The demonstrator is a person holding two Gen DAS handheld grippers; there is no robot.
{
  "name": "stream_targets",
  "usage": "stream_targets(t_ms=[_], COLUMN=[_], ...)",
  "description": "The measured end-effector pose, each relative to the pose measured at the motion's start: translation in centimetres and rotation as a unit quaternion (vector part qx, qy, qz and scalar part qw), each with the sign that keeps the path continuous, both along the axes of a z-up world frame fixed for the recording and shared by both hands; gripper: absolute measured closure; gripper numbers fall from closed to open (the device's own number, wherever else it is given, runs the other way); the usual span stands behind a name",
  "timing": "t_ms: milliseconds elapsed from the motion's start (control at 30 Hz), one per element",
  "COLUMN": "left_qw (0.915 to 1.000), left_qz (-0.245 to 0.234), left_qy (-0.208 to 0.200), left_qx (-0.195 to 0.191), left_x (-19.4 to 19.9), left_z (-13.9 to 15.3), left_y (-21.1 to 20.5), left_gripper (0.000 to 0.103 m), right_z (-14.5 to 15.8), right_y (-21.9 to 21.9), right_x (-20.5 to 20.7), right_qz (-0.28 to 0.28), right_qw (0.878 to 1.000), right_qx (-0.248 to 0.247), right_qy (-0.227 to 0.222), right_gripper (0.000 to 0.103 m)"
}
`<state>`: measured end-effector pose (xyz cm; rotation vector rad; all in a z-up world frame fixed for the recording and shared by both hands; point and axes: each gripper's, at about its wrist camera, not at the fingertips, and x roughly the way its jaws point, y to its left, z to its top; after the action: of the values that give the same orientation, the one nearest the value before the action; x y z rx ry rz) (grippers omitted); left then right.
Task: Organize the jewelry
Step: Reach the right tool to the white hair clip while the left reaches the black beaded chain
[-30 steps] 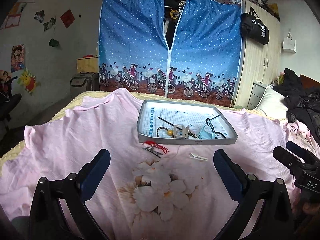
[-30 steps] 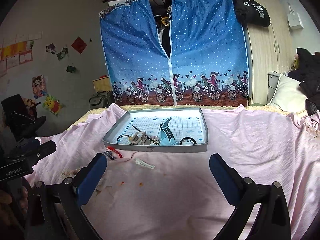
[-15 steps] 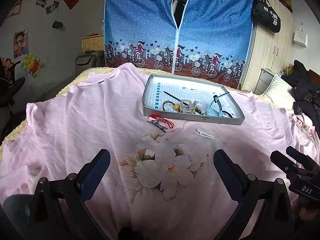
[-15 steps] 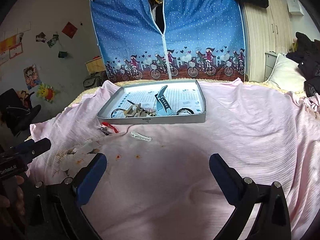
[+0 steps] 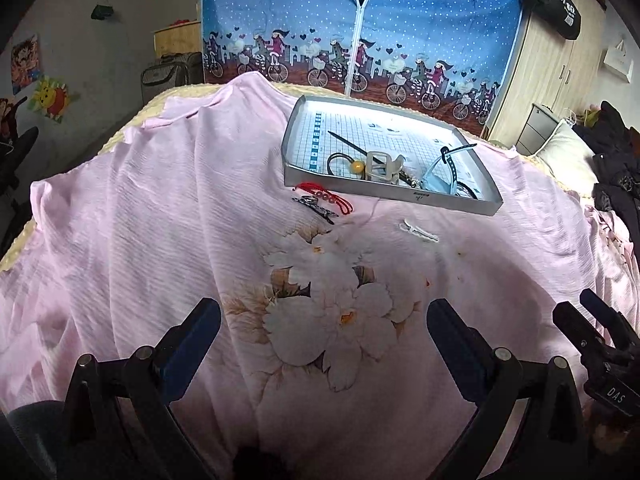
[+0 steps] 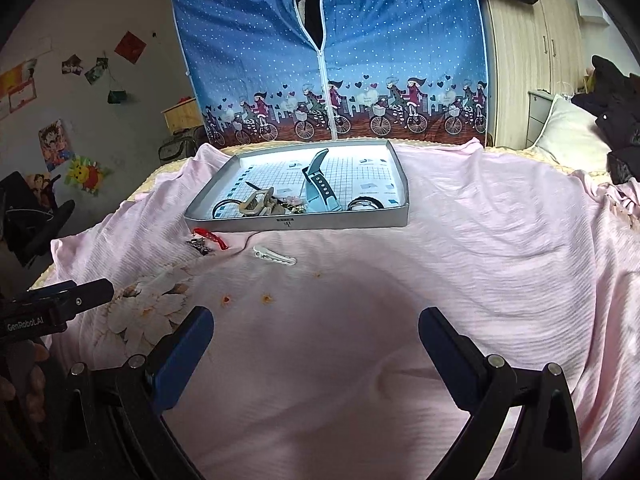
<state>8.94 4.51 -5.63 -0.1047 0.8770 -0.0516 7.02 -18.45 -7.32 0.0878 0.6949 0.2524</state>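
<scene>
Three loose pieces lie on the pink bedsheet just in front of the grey tray: a red bracelet, a dark hair clip touching it, and a white clip a little apart, while the tray already holds a watch and other pieces. Both the left claw and the right claw hang wide and empty, well short of these. The step looks like the approach; next, one claw must drop low and pinch a flat piece off soft cloth.

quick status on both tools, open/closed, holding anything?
Left tool: open, holding nothing, above the pink sheet.
Right tool: open, holding nothing, also short of the tray.
</scene>
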Motion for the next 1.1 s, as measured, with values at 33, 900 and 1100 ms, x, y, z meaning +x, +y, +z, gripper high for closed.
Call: stream_targets(t_ms=[33, 900, 1100], left_qw=[0.9999, 0.9888, 0.9896], left_qz=[-0.003, -0.081, -0.076], left_qy=[0.009, 0.122, 0.122], left_qx=[-0.006, -0.025, -0.003], left_x=[0.5, 15.6, 17.2], left_z=[0.0, -5.4, -6.8], left_y=[0.2, 2.0, 2.1], left_gripper=[0.002, 0.059, 0.059], right_z=[-0.1, -6.5, -7.9], right_y=[-0.1, 4.1, 6.0], right_x=[0.2, 15.6, 17.1], right_qz=[0.002, 0.167, 0.204], right_qw=[1.000, 0.981, 0.974], right_qx=[0.006, -0.007, -0.016], right_qy=[0.007, 0.104, 0.102], right_gripper=[0.000, 0.041, 0.048])
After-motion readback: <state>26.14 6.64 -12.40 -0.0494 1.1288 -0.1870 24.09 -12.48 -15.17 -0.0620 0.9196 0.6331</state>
